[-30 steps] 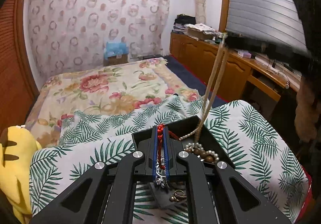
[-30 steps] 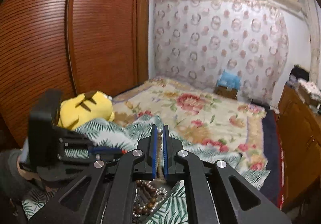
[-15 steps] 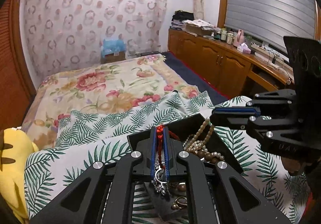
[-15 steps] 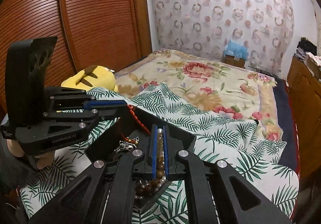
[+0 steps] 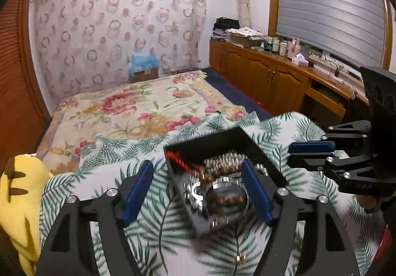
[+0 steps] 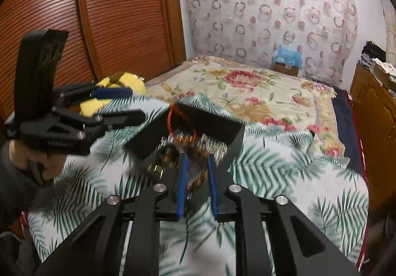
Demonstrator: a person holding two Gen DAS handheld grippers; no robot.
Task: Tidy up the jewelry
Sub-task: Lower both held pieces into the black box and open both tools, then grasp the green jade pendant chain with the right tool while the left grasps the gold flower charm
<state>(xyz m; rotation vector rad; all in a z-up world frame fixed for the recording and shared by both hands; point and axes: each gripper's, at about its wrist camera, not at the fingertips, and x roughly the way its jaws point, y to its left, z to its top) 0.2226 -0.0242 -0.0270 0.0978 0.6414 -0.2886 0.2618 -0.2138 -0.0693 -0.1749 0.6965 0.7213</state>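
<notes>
On our far left a yellow plush toy (image 5: 17,191) lies at the edge of the leaf-print cloth (image 5: 153,216). Our left gripper (image 5: 198,191) is spread wide, its blue pads (image 5: 137,191) well apart, one over the cloth and one over the tray, with nothing between them. Between and just ahead of them sits the black tray (image 5: 222,138) on the cloth, heaped with jewelry: a red cord (image 5: 180,162) against the near-left wall, pale beads (image 5: 227,159), brown beads and silvery pieces (image 5: 222,191), all blurred. A small gold piece (image 5: 238,257) lies on the cloth just outside the tray.

Further right, our right gripper (image 6: 196,177) hovers at the tray's (image 6: 217,125) edge, its jaws a little apart, blurred beads (image 6: 198,172) showing in the gap; we cannot tell whether they touch the pads. Raised lettering on the left gripper's body (image 6: 59,143) is too blurred to read.
</notes>
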